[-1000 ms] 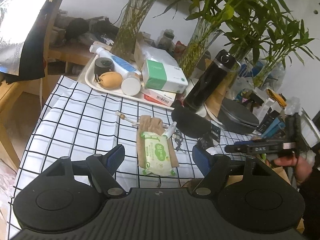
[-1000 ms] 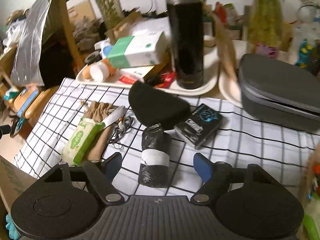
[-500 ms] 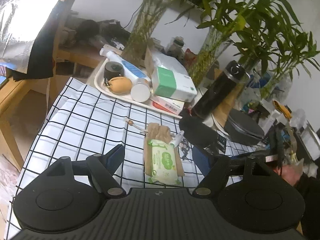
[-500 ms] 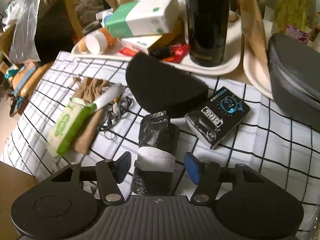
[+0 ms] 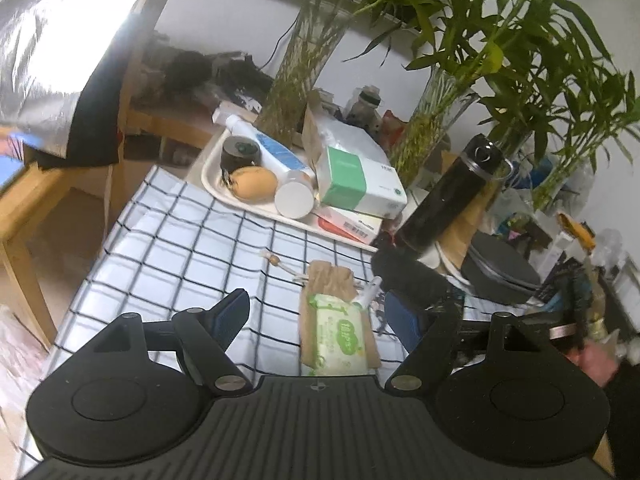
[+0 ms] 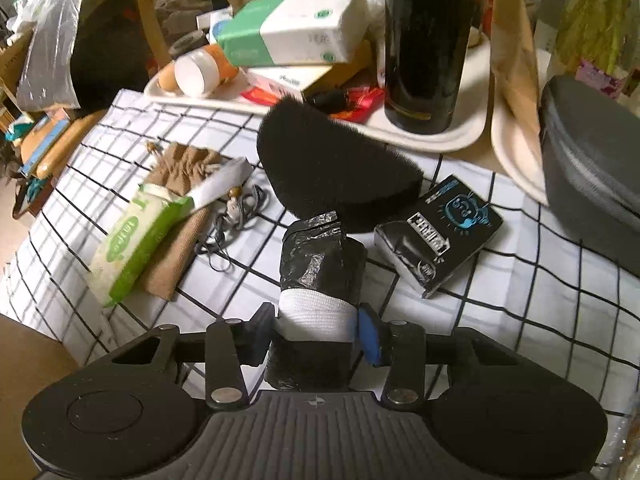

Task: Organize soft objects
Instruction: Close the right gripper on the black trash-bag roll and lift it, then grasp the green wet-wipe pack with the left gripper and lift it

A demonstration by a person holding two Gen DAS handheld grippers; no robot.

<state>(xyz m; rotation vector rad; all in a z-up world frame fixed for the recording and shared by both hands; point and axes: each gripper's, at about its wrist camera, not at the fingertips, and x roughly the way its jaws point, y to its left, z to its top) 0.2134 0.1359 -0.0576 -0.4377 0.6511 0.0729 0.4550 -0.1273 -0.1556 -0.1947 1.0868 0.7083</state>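
Note:
My right gripper (image 6: 316,330) is shut on a black bin-bag roll (image 6: 320,264) with a white band, which lies on the checked cloth (image 6: 520,300). Beyond it lie a black half-round sponge (image 6: 336,164) and a black tissue pack (image 6: 440,236). A green wet-wipe pack (image 6: 132,240) rests on a brown cloth (image 6: 184,160) to the left. My left gripper (image 5: 316,316) is open and empty above the cloth, with the wipe pack (image 5: 338,336) between its fingers' line of sight.
A cream tray (image 5: 212,180) holds a tissue box (image 5: 360,184), a bottle and small jars. A tall black flask (image 6: 428,40), a grey case (image 6: 592,148), earphones (image 6: 236,216) and glass vases of bamboo (image 5: 296,80) crowd the far side. The table edge is at left.
My right gripper moved forward and down over the bin-bag roll and its jaws closed on it. The left gripper rose slightly and stayed open.

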